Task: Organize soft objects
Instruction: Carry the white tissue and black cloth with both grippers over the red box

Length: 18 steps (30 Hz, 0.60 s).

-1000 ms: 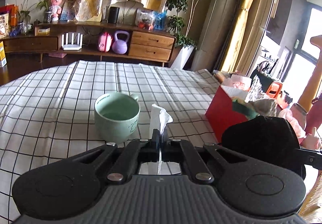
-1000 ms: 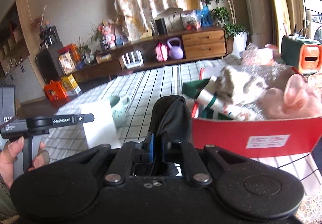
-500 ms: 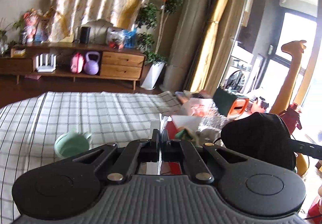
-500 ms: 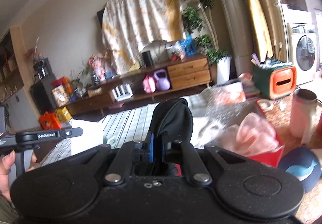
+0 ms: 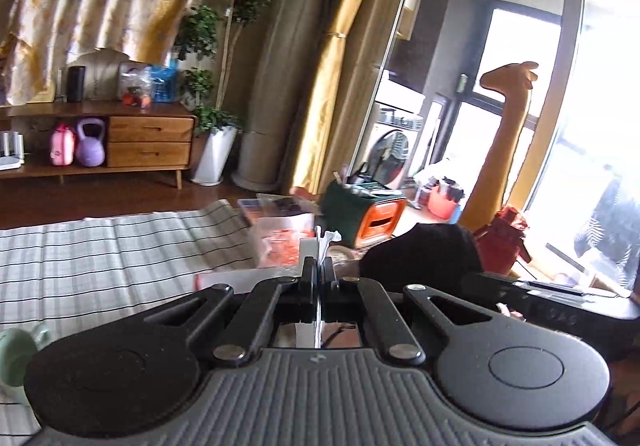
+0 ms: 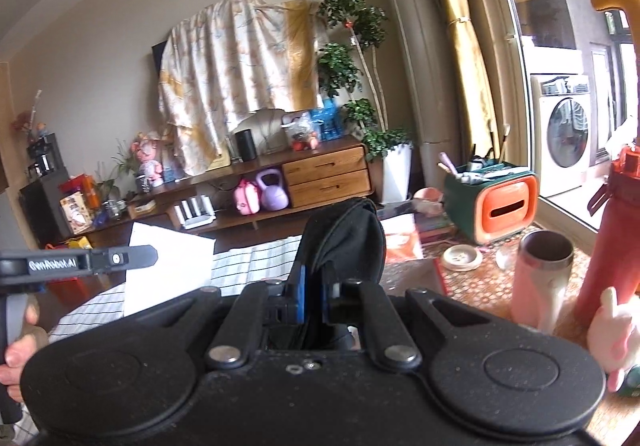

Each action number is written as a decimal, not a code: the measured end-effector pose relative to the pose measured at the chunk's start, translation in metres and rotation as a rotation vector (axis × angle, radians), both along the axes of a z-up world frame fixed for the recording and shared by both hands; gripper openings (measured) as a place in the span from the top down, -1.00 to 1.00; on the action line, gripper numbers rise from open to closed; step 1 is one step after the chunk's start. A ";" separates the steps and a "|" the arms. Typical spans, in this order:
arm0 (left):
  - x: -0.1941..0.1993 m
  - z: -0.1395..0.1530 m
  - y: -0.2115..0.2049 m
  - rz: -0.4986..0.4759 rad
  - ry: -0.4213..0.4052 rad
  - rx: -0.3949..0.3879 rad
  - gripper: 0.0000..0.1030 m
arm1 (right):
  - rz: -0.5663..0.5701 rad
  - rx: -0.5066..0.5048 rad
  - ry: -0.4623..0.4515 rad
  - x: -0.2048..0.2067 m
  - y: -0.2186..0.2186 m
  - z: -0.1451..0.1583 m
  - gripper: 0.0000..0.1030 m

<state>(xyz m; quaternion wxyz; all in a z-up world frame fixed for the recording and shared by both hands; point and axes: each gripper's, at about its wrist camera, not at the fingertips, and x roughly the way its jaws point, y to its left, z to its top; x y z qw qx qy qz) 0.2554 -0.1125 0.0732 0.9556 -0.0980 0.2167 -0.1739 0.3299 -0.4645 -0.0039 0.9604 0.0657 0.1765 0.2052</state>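
Left gripper (image 5: 319, 270): jaws pinched nearly together on a thin white tissue (image 5: 326, 240), crumpled top poking up just past the fingertips, sheet running back down btwn the fingers. Same tissue seen from right wrist cam as a flat white sheet (image 6: 168, 266) hanging below the left gripper's arm (image 6: 92, 260), marked "GenRobot.AI"; bare thumb and fingertips of the left hand (image 6: 16, 354) wrapped round the handle at lower left.

Right gripper (image 6: 314, 296): blue-padded fingers (image 6: 298, 296) clamped on a black fabric item (image 6: 344, 242), soft and folded, bulging up and fwd above the tips. In left wrist view the same black bundle (image 5: 424, 262) sits just right of the left fingertips, held up w/ the right gripper body behind it.

Checked tablecloth (image 5: 100, 262), white w/ black lines, covers the table; both loads held up over its right edge area. Pale green mug (image 5: 18, 350) on the cloth at lower left edge of left view, partly cut off. Red box (image 5: 224, 280) w/ soft stuff in it below and ahead of the left tips, mostly hidden by the gripper; contents blurred, can't tell items.

Bkgd: wooden sideboard (image 6: 320, 173) w/ purple kettlebell (image 6: 273, 191), green-and-orange bin (image 6: 494, 201) on the floor, steel-rimmed tumbler (image 6: 540, 282) and red bottle (image 6: 608, 238) at right, yellow giraffe toy (image 5: 508, 141) by the window.
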 end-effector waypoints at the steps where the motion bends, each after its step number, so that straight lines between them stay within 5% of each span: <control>1: 0.005 0.000 -0.007 -0.017 0.000 -0.007 0.97 | -0.007 -0.005 0.004 0.004 -0.002 -0.002 0.87; 11: 0.065 -0.024 -0.048 -0.106 0.077 -0.084 0.97 | -0.027 -0.048 0.049 0.049 -0.010 -0.028 0.87; 18: 0.101 -0.062 -0.048 -0.076 0.142 -0.093 0.97 | -0.027 -0.058 0.114 0.079 -0.008 -0.059 0.87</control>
